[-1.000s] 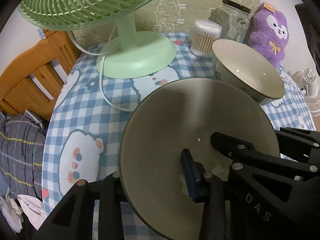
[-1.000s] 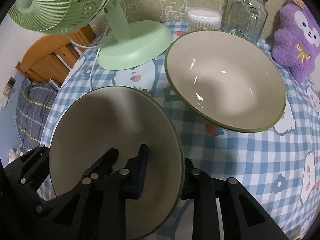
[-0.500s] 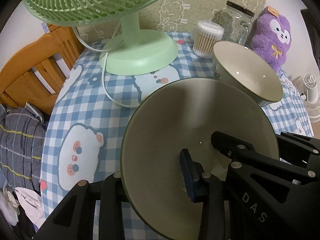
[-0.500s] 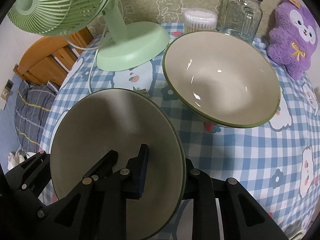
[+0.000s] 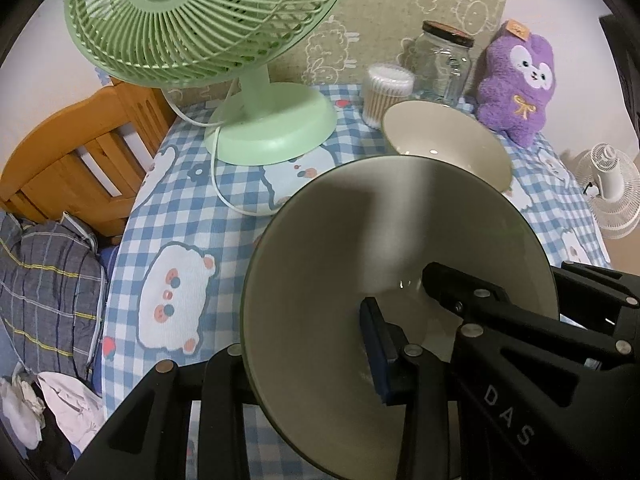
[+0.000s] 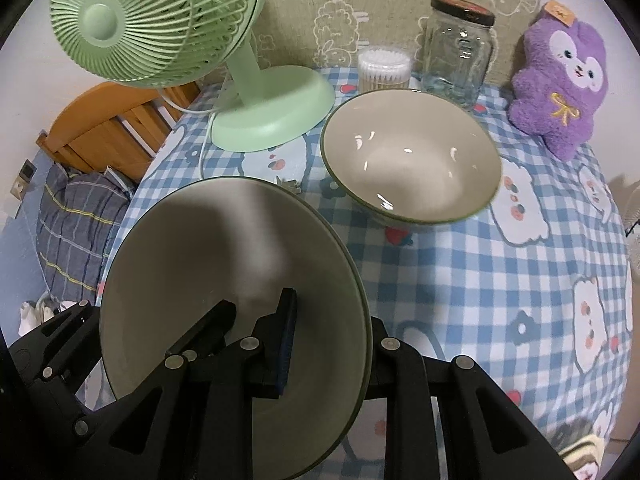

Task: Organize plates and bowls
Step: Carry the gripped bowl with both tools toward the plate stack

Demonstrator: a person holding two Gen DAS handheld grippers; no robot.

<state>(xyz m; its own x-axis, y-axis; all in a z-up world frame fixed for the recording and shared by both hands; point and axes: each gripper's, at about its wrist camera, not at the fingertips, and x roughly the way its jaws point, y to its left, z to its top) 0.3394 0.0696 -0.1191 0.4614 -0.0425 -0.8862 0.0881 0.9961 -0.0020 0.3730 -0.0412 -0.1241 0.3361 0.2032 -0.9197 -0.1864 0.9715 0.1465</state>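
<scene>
A cream bowl with a green rim (image 5: 360, 264) is gripped by both grippers at once. My left gripper (image 5: 312, 360) is shut on its left rim, one finger inside the bowl. My right gripper (image 6: 332, 340) is shut on its right rim (image 6: 362, 320), one pad inside. The bowl (image 6: 224, 264) is held tilted above the near part of the table. A second cream bowl with a green rim (image 6: 412, 160) stands upright on the checked tablecloth beyond it, and shows in the left wrist view (image 5: 444, 140) too.
A green desk fan (image 6: 272, 108) stands at the back left, its cord (image 5: 224, 196) trailing over the cloth. A cotton swab tub (image 6: 384, 70), a glass jar (image 6: 458, 48) and a purple plush toy (image 6: 560, 88) line the back. A wooden bed frame (image 5: 80, 160) lies left of the table.
Both grippers have drawn back and up with the held bowl. The second bowl and the fan now look smaller and farther away. The grip has not changed.
</scene>
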